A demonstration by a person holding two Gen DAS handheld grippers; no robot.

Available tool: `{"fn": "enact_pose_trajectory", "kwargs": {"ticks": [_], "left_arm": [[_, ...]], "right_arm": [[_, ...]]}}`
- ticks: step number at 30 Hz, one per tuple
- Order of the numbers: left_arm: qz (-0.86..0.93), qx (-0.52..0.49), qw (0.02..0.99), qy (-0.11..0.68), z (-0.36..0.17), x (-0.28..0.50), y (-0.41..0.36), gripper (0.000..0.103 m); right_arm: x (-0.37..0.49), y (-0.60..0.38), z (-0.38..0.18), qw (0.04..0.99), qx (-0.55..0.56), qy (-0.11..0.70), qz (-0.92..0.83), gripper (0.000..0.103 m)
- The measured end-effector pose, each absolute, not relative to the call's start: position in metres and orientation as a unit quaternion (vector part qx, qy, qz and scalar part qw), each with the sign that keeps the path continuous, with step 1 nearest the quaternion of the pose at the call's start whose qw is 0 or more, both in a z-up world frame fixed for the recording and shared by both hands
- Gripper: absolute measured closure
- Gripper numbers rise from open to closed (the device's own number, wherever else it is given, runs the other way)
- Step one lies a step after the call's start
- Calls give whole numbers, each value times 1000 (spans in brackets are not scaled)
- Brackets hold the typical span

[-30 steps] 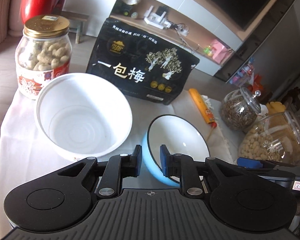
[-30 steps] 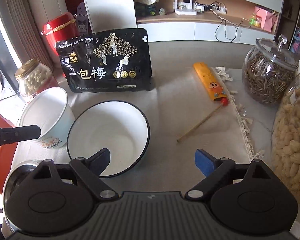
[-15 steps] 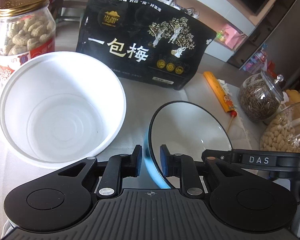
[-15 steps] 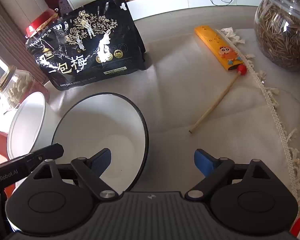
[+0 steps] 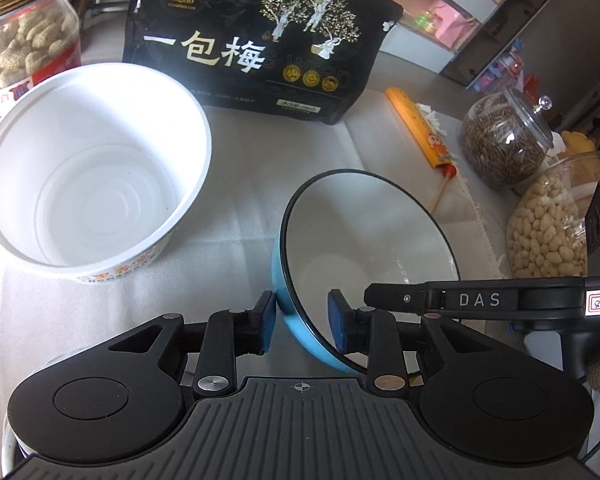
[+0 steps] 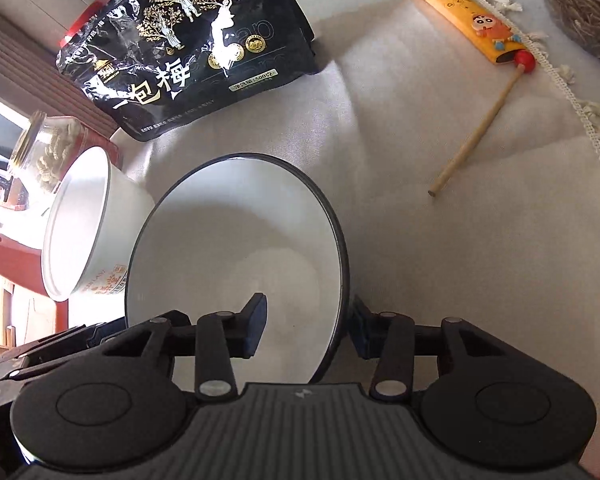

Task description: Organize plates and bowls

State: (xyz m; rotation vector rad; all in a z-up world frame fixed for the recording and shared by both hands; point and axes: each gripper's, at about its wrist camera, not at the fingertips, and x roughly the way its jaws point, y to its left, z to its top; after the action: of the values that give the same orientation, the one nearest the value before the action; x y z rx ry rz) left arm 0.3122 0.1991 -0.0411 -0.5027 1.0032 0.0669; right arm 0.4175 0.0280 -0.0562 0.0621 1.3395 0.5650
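A blue bowl [image 5: 364,240] with a white inside and a black rim sits tilted on the white cloth, beside a taller white paper tub [image 5: 96,168]. My left gripper [image 5: 302,322] straddles the bowl's near rim and its jaws are opening. Its outer pad is at the blue wall and the inner pad stands off the white inside. In the right wrist view my right gripper [image 6: 308,312] straddles the right rim of the bowl [image 6: 236,240]. Its jaws are closing, with one finger inside and one outside. A gap still shows beside the inner pad. The tub [image 6: 80,220] lies to the left.
A black snack bag [image 5: 260,40] stands behind the bowls and a peanut jar [image 5: 24,40] at the far left. A yellow case [image 6: 472,24] and a wooden stick [image 6: 480,128] lie to the right, near the cloth's fringed edge [image 6: 580,100]. Two glass jars [image 5: 500,144] stand beyond.
My left jaws have widened off the bowl's rim. My right gripper has dropped over the bowl's right rim and its jaws have narrowed around it. Both cameras sit lower and closer to the table.
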Motion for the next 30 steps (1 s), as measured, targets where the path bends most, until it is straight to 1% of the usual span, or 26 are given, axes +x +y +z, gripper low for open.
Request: {"fn": "enact_pose_trajectory", "kwargs": {"ticks": [3,5,8,11,17,23,26,30], "left_arm": [[41,-236,849,471,-50,324,202,72],[36,-247,839,484,-60,331,202,72],[40,-237,843,482,-61,334,199,71],[46,-232,846,478,-61,335,198,72],[46,-244,846,471,-63,335,203,74],[44,-245,849,467,-54,329,206,74],[37,-257,854,452,-46,324,209,74],[30,-242,871,426,-28,317,202,74]], "right_arm": [[423,29,-61,748,27,614,250,59],[427,32,-65,745,28,618,250,59],[430,38,-68,744,29,618,252,58],[430,43,-67,744,27,618,253,51],[427,47,-67,751,19,612,249,51],[421,46,-63,756,22,606,245,51],[417,45,-52,764,23,596,246,51],[411,43,-33,782,19,570,251,51]]}}
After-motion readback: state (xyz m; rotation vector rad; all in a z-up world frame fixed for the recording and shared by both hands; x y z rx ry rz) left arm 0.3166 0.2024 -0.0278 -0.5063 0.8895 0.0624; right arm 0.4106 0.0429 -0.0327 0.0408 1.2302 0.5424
